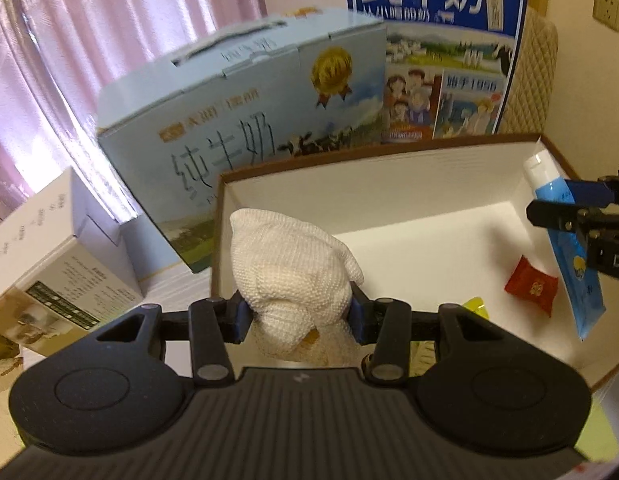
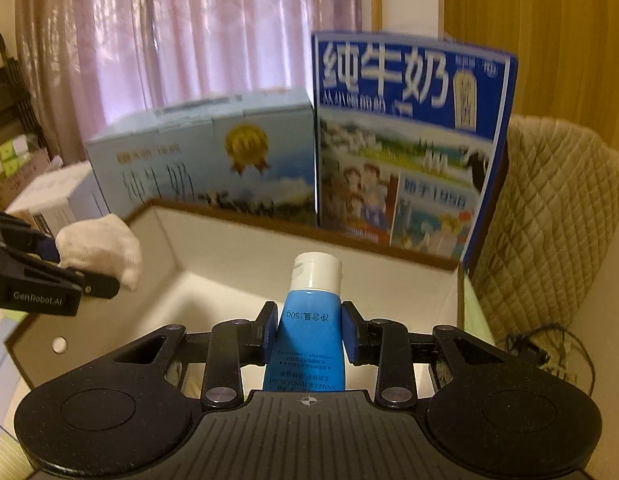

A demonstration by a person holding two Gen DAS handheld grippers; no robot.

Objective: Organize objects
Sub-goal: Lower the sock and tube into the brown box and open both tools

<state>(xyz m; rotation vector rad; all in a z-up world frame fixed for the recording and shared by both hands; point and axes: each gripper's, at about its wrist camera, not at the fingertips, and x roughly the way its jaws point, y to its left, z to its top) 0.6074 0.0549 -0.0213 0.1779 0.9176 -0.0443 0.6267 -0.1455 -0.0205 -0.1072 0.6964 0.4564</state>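
My left gripper (image 1: 297,316) is shut on a white knitted cloth (image 1: 293,272) and holds it over the left side of an open white box with a brown rim (image 1: 389,156). My right gripper (image 2: 309,332) is shut on a blue hand-cream tube with a white cap (image 2: 311,320), held over the same box (image 2: 269,264). The tube (image 1: 565,248) and right gripper (image 1: 565,216) show at the right of the left wrist view. The cloth (image 2: 103,248) and left gripper (image 2: 49,268) show at the left of the right wrist view. A red candy (image 1: 531,290) and a yellow wrapper (image 1: 475,306) lie in the box.
A light blue milk carton (image 1: 237,120) and a dark blue milk carton (image 1: 441,52) stand behind the box. A white carton (image 1: 49,264) lies to the left. Pink curtains (image 2: 189,40) hang behind. A quilted beige cushion (image 2: 549,208) is at the right.
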